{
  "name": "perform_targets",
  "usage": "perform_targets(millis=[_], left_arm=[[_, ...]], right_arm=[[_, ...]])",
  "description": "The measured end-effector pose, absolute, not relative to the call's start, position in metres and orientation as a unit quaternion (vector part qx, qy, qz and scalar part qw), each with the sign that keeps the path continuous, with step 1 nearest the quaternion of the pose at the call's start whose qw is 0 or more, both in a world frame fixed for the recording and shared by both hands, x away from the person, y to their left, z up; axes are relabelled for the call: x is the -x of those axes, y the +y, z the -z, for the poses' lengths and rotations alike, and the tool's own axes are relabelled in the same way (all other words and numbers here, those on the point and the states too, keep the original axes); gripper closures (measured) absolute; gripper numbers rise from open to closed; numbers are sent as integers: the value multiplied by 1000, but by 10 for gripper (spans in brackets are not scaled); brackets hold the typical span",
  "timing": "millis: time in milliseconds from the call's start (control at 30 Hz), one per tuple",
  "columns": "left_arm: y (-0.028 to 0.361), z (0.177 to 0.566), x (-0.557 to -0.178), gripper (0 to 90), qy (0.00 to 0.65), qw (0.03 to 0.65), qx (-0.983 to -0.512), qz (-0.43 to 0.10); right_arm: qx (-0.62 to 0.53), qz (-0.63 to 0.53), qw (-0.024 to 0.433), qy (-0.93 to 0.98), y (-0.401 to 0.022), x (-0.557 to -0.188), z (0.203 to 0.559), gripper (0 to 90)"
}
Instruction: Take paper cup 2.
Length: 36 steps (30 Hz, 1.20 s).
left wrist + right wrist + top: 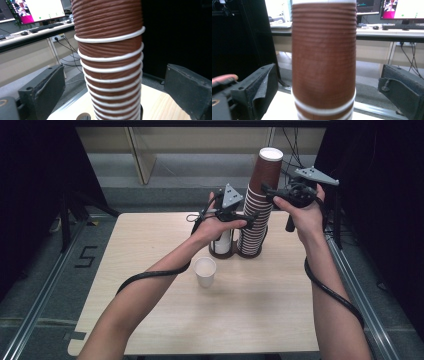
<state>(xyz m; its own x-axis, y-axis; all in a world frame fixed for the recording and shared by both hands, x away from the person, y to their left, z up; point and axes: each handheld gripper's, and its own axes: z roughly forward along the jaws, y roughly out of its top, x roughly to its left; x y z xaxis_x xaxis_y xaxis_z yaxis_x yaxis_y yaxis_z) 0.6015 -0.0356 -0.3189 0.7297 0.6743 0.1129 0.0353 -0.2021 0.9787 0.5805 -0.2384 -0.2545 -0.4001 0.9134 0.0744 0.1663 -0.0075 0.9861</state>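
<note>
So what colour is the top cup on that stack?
Brown, ribbed, white rim: top cup, clearest in the right gripper view.

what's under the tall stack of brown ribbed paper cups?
The tall stack of brown ribbed paper cups stands in a dark round holder base on the light wooden table. The stack covers the base's inside, so whether a peg runs up it cannot be seen.

We are in a lab: black curtains [30, 195] enclose the counter [260, 320], with desks [387, 31] and monitors [404, 8] behind.
</note>
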Motion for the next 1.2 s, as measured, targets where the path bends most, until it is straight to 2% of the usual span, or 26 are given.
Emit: perform_targets(millis=[300,467,667,800,933,1200], left_arm=[[-50,314,-627,71,268,602,-713,-241],[-56,312,-631,94,257,595,-724,-234],[-59,314,-637,89,264,602,-722,-219],[-59,315,-639,76,274,604,-720,-204],[-60,314,-640,73,270,602,-722,-207],[-59,313,-641,79,278,605,-720,-196]], right_arm=[[-439,-557,313,631,-228,-606,251,30],[-440,-560,309,631,-228,-614,249,61],[-439,-559,304,634,-228,-619,248,88],[-443,-559,297,635,-224,-622,248,137],[-442,-552,314,634,-220,-623,248,148],[-448,-555,306,631,-221,-622,246,160]])
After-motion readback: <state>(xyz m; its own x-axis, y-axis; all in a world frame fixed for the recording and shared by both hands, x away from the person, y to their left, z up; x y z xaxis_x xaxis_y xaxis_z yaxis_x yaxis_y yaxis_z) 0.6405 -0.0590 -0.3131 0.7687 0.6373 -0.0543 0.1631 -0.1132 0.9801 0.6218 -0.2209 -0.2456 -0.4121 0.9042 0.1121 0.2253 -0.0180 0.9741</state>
